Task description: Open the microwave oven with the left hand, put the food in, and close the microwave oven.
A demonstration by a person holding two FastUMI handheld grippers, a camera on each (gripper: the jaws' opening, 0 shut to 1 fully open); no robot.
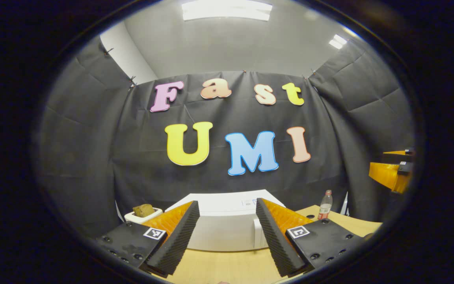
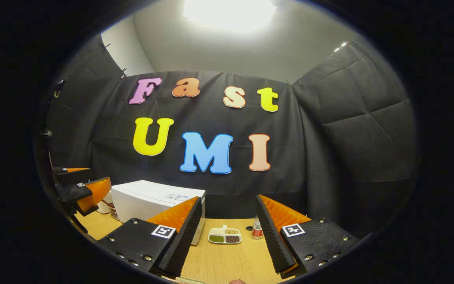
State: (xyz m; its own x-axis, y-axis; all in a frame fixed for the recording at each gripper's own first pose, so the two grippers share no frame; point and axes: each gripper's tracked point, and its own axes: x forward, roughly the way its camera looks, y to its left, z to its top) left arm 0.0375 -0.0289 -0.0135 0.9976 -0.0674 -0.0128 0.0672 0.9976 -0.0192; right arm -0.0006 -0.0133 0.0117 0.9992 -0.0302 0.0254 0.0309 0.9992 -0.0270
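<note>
Left gripper view: left gripper [image 1: 227, 236] level above wooden table [image 1: 227, 268], jaws spread, holding nothing; white microwave [image 1: 227, 225] just beyond, door closed; bread in white dish [image 1: 143, 212] beside it; bottle [image 1: 324, 205] farther off.
Right gripper view: right gripper [image 2: 227, 236] level, jaws spread, empty; divided tray [image 2: 224, 235] ahead; microwave off leftward.

We see a smooth, glossy white microwave oven [image 1: 227, 227] on a matt wood-grain worktop [image 1: 227, 268], before creased matt black cloth wall [image 1: 93, 150].
</note>
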